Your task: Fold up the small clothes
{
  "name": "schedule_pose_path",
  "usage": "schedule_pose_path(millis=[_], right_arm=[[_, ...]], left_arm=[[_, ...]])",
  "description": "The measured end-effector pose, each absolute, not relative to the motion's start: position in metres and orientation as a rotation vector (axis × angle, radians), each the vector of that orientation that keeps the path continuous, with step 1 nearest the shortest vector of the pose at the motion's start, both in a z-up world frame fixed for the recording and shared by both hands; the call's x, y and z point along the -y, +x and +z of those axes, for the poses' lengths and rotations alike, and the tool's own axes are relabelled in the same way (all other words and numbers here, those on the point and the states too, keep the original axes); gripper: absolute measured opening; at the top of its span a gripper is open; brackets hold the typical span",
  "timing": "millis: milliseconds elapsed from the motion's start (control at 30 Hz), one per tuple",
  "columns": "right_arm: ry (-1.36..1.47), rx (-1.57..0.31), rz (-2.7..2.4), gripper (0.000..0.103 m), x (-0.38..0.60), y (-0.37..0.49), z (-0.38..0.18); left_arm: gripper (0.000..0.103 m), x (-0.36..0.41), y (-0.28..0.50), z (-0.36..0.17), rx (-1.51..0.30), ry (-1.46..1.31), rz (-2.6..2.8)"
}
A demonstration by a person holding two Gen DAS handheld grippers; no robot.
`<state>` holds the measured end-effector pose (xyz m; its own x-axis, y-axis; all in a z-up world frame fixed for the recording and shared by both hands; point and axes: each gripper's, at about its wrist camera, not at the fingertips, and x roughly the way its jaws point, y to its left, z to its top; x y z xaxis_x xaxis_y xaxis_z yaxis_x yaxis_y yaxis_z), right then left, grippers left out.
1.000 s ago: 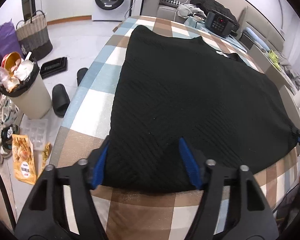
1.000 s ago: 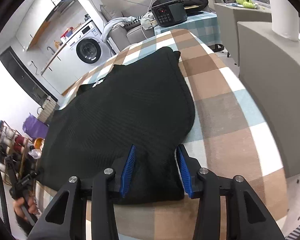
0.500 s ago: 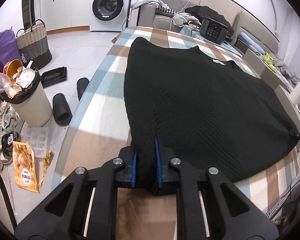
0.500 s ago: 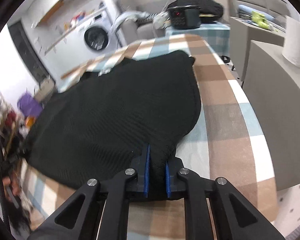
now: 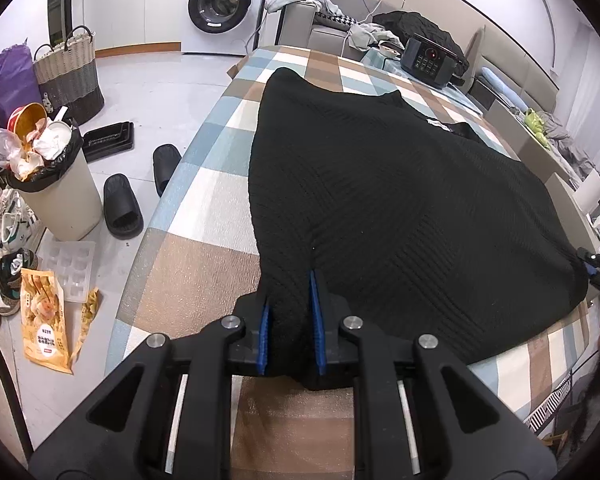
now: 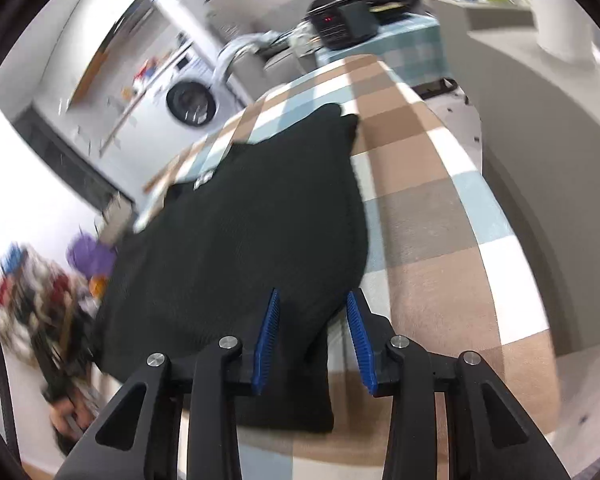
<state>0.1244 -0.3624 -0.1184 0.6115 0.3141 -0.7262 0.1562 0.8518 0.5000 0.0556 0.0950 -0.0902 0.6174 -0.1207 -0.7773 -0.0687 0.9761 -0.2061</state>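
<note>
A black knitted garment (image 5: 380, 200) lies spread on the checked table (image 5: 204, 256). My left gripper (image 5: 290, 292) is shut on the garment's near left hem corner, with cloth bunched between the blue pads (image 5: 315, 320). In the right wrist view the same garment (image 6: 240, 240) fills the middle. My right gripper (image 6: 312, 304) is open, its blue pads (image 6: 358, 336) apart, with the garment's near right corner lying between and under them. The right gripper also shows at the far right of the left wrist view (image 5: 598, 270).
A black appliance (image 5: 430, 60) stands at the table's far end. On the floor to the left are a full waste bin (image 5: 56, 192), slippers (image 5: 122, 206), a basket (image 5: 70, 74) and a washing machine (image 5: 220, 4). A grey cabinet (image 6: 548, 140) is right of the table.
My right gripper has opened; half a second ago it was shut on the right hem corner. Its view has swung and blurred. My left gripper has stayed shut on the hem.
</note>
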Motion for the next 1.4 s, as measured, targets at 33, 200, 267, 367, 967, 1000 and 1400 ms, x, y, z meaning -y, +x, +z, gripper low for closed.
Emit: schedule_pose_path(millis=[33, 200, 267, 367, 967, 1000, 1400], right_arm=[[0.559, -0.923, 0.079, 0.030, 0.363, 0.126, -0.121], [0.451, -0.872, 0.087, 0.009, 0.340, 0.129, -0.115], [0.455, -0.804, 0.163, 0.008, 0.331, 0.123, -0.102], [0.327, -0.837, 0.078, 0.008, 0.318, 0.125, -0.097], [0.405, -0.918, 0.144, 0.010, 0.330, 0.118, -0.103], [0.383, -0.904, 0.143, 0.006, 0.326, 0.117, -0.101], [0.242, -0.933, 0.035, 0.015, 0.317, 0.101, -0.087]], left_arm=[[0.013, -0.095, 0.055, -0.090, -0.907, -0.222, -0.029], [0.013, -0.095, 0.056, -0.091, -0.906, -0.219, -0.028], [0.013, -0.095, 0.056, -0.091, -0.907, -0.218, -0.028], [0.013, -0.095, 0.055, -0.092, -0.907, -0.217, -0.027], [0.013, -0.094, 0.056, -0.092, -0.904, -0.220, -0.024], [0.013, -0.094, 0.055, -0.091, -0.902, -0.223, -0.024], [0.018, -0.097, 0.049, -0.081, -0.915, -0.233, -0.006]])
